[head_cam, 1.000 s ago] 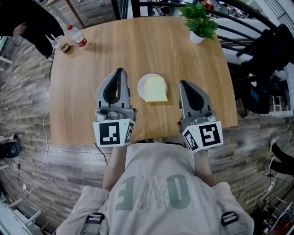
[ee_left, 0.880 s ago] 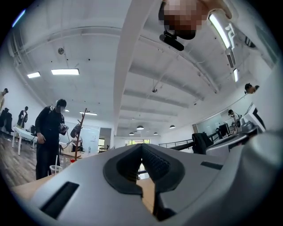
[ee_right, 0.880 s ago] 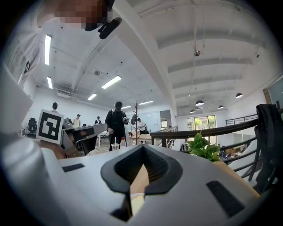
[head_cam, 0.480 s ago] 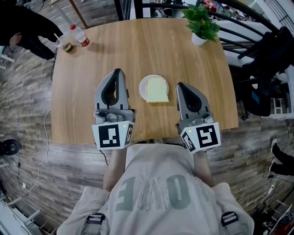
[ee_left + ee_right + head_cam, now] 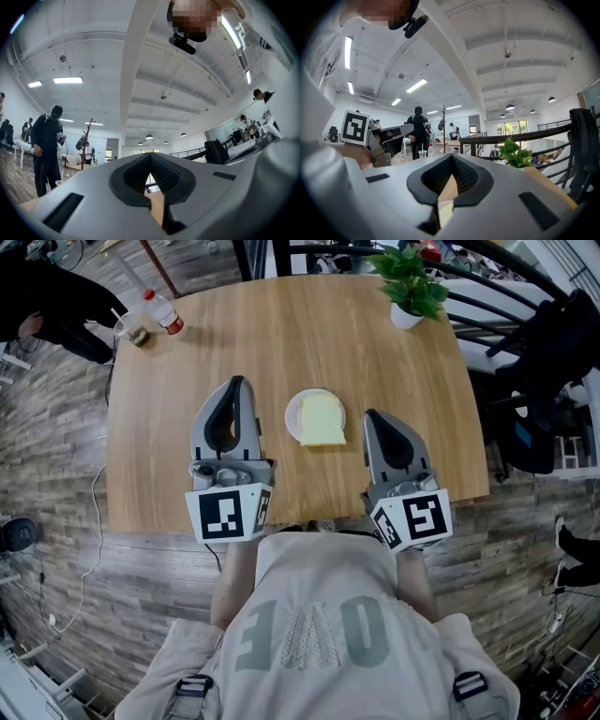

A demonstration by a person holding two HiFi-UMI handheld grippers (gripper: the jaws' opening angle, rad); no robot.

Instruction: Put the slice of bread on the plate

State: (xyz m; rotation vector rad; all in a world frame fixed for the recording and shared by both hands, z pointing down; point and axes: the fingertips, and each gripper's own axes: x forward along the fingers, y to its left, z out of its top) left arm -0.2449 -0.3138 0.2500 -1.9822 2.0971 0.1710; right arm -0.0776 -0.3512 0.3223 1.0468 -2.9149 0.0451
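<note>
In the head view a pale slice of bread (image 5: 322, 421) lies on a small white plate (image 5: 292, 415) near the middle of the round-cornered wooden table (image 5: 281, 334). My left gripper (image 5: 235, 383) rests over the table to the left of the plate, its jaws shut on nothing. To the right of the plate is my right gripper (image 5: 371, 415), also shut with nothing held. Both point away from me and neither touches the bread. In the left gripper view the left gripper (image 5: 151, 155) has its tips met. The right gripper (image 5: 451, 156) looks the same in the right gripper view.
A potted plant (image 5: 410, 282) stands at the table's far right corner. At the far left corner are a red-capped bottle (image 5: 162, 311) and a plastic cup (image 5: 131, 331). A person in black (image 5: 52, 296) stands beyond them. A black railing and a dark bag (image 5: 548, 352) lie right.
</note>
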